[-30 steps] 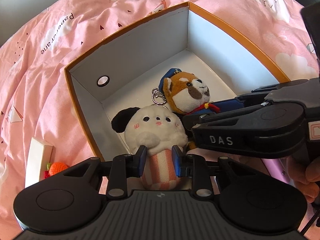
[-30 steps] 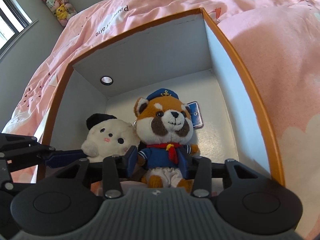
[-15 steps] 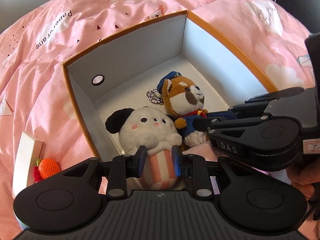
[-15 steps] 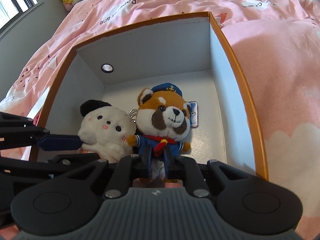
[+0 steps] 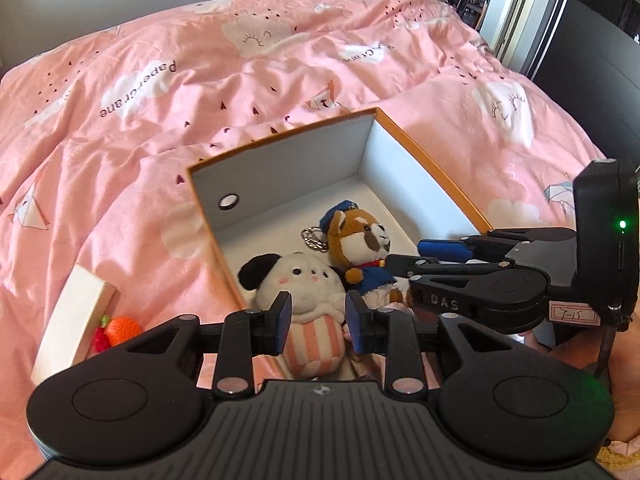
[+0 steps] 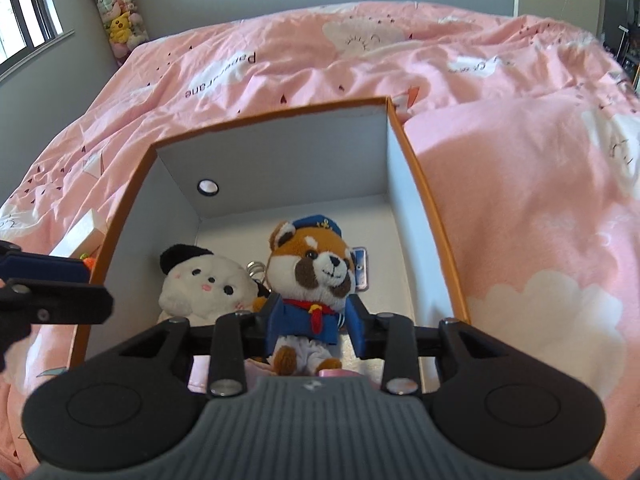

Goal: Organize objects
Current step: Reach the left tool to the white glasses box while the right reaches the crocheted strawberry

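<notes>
An orange-rimmed white box (image 5: 436,168) (image 6: 424,184) lies open on the pink bed. Inside it sit a white plush with a black ear and striped pink body (image 5: 296,280) (image 6: 208,284) and a red panda plush in a blue sailor suit (image 5: 360,236) (image 6: 316,260). My left gripper (image 5: 318,322) (image 6: 96,286) hangs above the white plush; its jaws are opening, and the striped body shows between the pads without being pressed. My right gripper (image 6: 314,322) (image 5: 404,254) is above the red panda, jaws opening, with the blue jacket showing between its pads, loose.
A small white box (image 5: 68,320) holding an orange knitted toy (image 5: 120,330) lies left of the big box. Rumpled pink duvet (image 5: 200,80) surrounds everything. A keyring (image 5: 314,238) and a blue tag (image 6: 360,270) lie on the box floor. A plush-toy holder (image 6: 116,12) stands by the far wall.
Both grippers have lifted up and away from the box, and both plush toys look smaller and stay inside. The right jaws pinched the panda, then spread again.
</notes>
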The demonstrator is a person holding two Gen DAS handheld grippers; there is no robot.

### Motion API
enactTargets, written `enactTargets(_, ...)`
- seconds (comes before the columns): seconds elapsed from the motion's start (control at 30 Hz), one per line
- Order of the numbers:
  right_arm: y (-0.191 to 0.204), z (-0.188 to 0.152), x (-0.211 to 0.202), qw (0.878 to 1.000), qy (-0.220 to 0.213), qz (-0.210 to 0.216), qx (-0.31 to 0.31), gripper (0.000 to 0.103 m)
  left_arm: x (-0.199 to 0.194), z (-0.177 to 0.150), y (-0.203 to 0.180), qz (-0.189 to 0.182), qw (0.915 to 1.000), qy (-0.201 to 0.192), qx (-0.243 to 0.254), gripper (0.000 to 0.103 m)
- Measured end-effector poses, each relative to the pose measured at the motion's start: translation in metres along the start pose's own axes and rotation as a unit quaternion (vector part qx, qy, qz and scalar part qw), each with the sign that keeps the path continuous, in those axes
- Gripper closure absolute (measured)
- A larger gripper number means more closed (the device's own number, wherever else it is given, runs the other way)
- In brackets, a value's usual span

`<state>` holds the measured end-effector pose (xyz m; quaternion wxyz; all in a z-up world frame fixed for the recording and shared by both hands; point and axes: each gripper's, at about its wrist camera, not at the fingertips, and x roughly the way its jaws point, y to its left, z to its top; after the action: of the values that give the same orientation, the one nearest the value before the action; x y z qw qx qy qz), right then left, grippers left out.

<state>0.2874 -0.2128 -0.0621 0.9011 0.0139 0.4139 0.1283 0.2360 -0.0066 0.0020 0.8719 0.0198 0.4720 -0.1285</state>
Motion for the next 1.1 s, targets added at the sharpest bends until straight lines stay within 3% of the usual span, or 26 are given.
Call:
enactTargets(0.13, 0.02, 0.005, -0.025, 0.999, -0.048, 0.001, -0.021, 0.062, -0.023, -0.009, 0.022, 0.009, 0.9999, -0.009, -0.004, 0.065)
enactTargets(0.27, 0.05, 0.013, -0.052, 0.993, -0.094, 0.048, -0.052, 0.046, -0.046, -0.019, 0.058, 0.034, 0.9992, -0.016, -0.013, 0.065)
enactTargets(0.4, 0.091, 0.021, -0.062, 0.986, -0.106, 0.087, -0.099, 0.046, -0.064, -0.032, 0.099, 0.073, 0.9969, -0.023, -0.018, 0.065)
enactTargets(0.67, 0.174, 0.033, -0.029, 0.974, -0.044, 0.141, -0.173, 0.046, -0.068, -0.066, 0.156, 0.101, 0.9948, -0.005, 0.012, 0.064)
enactTargets(0.77, 0.198, 0.034, -0.004, 0.971, -0.007, 0.151, -0.184, 0.047, -0.059, -0.074, 0.169, 0.101, 0.9941, 0.009, 0.039, 0.059)
enactTargets(0.9, 0.225, 0.029, 0.03, 0.965, 0.031, 0.142, -0.219, 0.055, -0.04, -0.078, 0.182, 0.1, 0.9924, 0.02, 0.068, 0.059)
enactTargets(1.1, 0.249, 0.022, 0.072, 0.946, 0.071, 0.128, -0.29, 0.056, 0.004, -0.08, 0.188, 0.089, 0.9869, 0.044, 0.127, 0.054)
